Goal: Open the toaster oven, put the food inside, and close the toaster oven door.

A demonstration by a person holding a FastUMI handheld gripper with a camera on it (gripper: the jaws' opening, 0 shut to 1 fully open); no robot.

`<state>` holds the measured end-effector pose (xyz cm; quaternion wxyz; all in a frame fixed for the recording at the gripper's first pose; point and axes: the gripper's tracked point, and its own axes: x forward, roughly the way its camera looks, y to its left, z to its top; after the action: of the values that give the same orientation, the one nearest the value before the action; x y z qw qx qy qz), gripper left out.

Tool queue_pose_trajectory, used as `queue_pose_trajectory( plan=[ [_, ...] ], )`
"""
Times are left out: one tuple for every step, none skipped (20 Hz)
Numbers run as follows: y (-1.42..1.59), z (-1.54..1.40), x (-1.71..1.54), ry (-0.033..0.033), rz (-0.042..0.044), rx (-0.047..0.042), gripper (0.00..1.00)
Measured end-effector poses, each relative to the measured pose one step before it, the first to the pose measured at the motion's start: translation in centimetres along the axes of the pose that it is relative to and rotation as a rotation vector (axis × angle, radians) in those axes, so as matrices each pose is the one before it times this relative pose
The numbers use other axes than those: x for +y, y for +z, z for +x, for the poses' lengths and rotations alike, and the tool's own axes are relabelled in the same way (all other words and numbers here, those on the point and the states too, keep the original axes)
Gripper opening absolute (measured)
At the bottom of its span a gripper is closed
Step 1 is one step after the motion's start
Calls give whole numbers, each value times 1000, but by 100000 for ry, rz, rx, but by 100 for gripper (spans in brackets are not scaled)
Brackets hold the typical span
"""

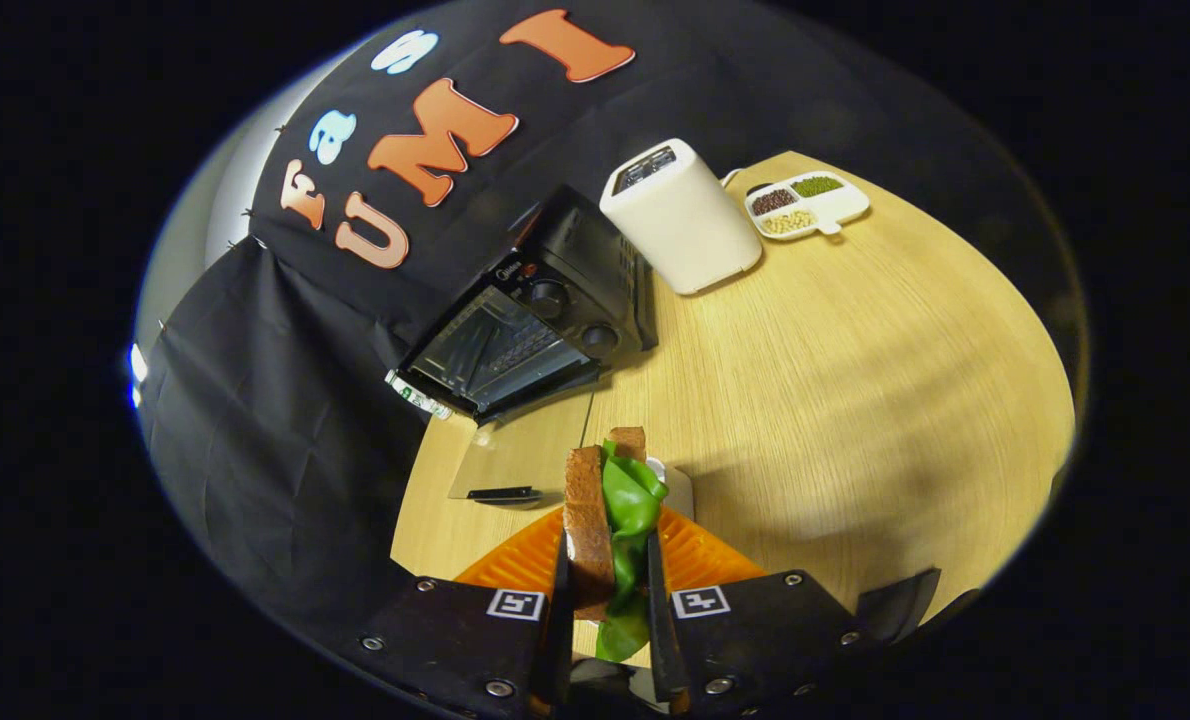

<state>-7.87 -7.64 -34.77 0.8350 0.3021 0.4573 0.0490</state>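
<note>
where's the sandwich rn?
The brown-bread sandwich with green lettuce is clamped upright between the tool fingers, above the orange ridged tray, with the open black toaster oven beyond it.

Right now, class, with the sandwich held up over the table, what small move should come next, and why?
Probably carry the sandwich forward toward the toaster oven. The hand-held gripper is shut on it, above the orange plate, and the oven door already lies open on the wooden table, with the cavity beyond the fingers.

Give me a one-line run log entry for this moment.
claw: shut on sandwich | sandwich: above orange tray | toaster oven: beyond claw, door down | step: insert food, pending
</note>
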Motion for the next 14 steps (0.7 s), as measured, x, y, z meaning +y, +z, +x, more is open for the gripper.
queue_pose_trajectory(
  plan=[
    [609, -129, 493, -363, 79, -2254, 32],
    [523, -139, 702, -182, 265, -2410, 32],
    [706, -9, 745, 167, 575, -2844, 32],
    [591, 9, 969, 438, 690, -2916, 32],
    [574, 197, 1052, 741, 1026, -2904, 32],
    [409, 290, 1276, 1404, 1554, -2636, 32],
    [312, 470, 1378, 2022, 1728, -2016, 32],
    [161, 401, 1399, 2518, 1664, -2080, 32],
    [222, 831, 1438, 2177, 1259, -1780, 32],
    [60, 710, 1094, 1572, 392, -1933, 32],
    [173, 856, 949, 1166, -97, -1814, 32],
    [-141, 993, 924, 1303, -197, -1194, 32],
    [-156, 1047, 769, 1247, 616, -678, 32],
    [-237, 1068, 779, 1285, 863, -204, 32]
  ],
)
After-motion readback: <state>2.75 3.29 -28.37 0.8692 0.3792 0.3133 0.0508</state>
